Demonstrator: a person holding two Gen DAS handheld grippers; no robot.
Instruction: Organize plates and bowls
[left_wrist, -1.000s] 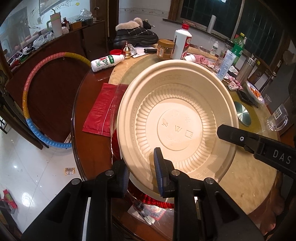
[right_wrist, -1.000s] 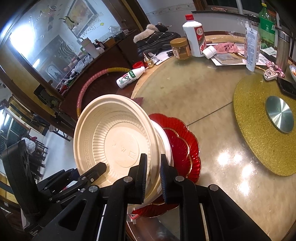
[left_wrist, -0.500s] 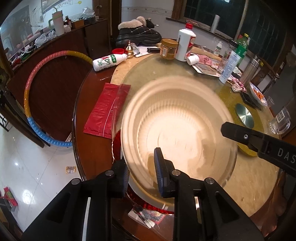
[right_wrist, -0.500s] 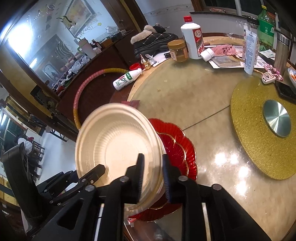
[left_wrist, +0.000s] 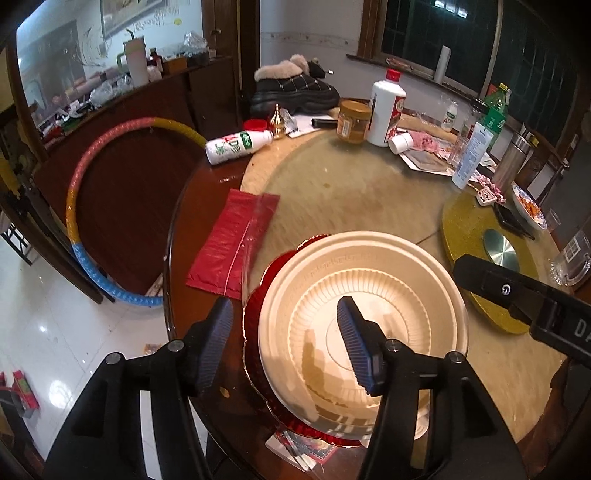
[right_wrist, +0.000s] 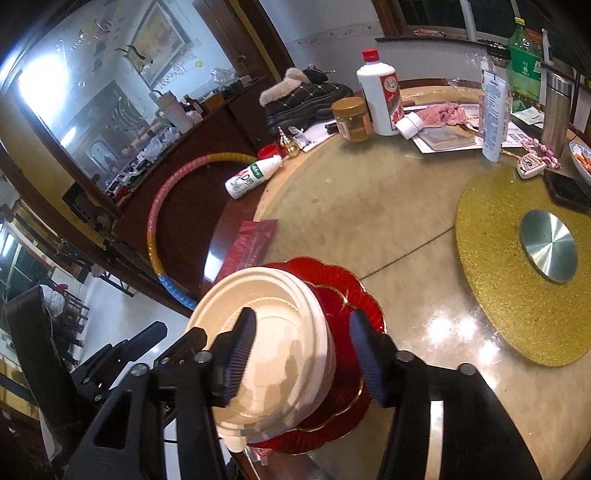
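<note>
A cream ribbed bowl (left_wrist: 369, 280) (right_wrist: 266, 291) rests upright on a stack of cream bowls, which sits on scalloped red plates (left_wrist: 255, 332) (right_wrist: 343, 295) near the table's front edge. My left gripper (left_wrist: 284, 310) straddles the bowl's left rim. Its jaws are opening and the pads are off the rim. My right gripper (right_wrist: 303, 317) straddles the opposite rim, one finger over the bowl's inside and one over the red plate. Its jaws are opening too, with no pad touching. One right finger (left_wrist: 517, 295) shows in the left wrist view.
A red plastic bag (left_wrist: 232, 243) lies left of the stack. A gold turntable mat (right_wrist: 517, 280) is to the right. Bottles, a jar (left_wrist: 352, 122) and papers crowd the far side. A hula hoop (left_wrist: 85, 206) leans beyond the table's left edge.
Both grippers were shut on the rim of the tilted cream bowl. The bowl has come down flat onto the stack, and both pairs of jaws have spread off it.
</note>
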